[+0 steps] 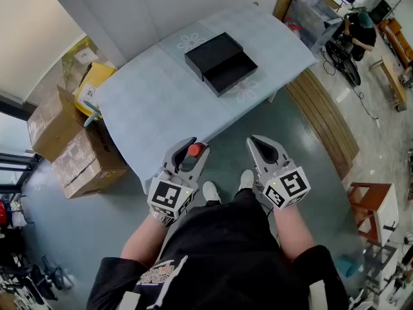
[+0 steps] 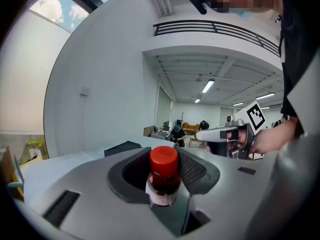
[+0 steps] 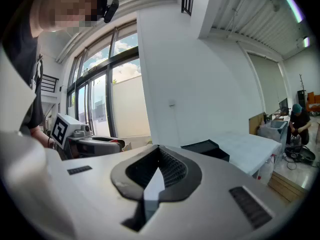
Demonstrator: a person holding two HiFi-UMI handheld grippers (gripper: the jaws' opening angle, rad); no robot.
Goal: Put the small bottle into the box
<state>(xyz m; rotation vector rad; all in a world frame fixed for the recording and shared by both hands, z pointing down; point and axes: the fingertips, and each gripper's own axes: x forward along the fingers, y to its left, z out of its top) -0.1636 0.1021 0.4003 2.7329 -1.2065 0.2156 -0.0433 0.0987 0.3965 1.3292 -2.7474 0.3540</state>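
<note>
A small bottle (image 2: 163,176) with a red cap and a white label stands upright between the jaws of my left gripper (image 1: 191,151), which is shut on it. The red cap (image 1: 194,150) shows at the jaw tips in the head view. My right gripper (image 1: 261,144) is shut with nothing in it; its jaws meet in the right gripper view (image 3: 156,176). Both grippers hang near the person's body, short of the table. The black box (image 1: 221,62) sits open on the pale blue table (image 1: 161,102), its lid lying beside the base.
Cardboard boxes (image 1: 71,150) and a yellow package (image 1: 92,82) stand on the floor left of the table. A wooden slatted panel (image 1: 329,121) lies right of it. A seated person (image 1: 360,30) is at the far right. The holder's white shoes (image 1: 210,191) stand on the grey floor.
</note>
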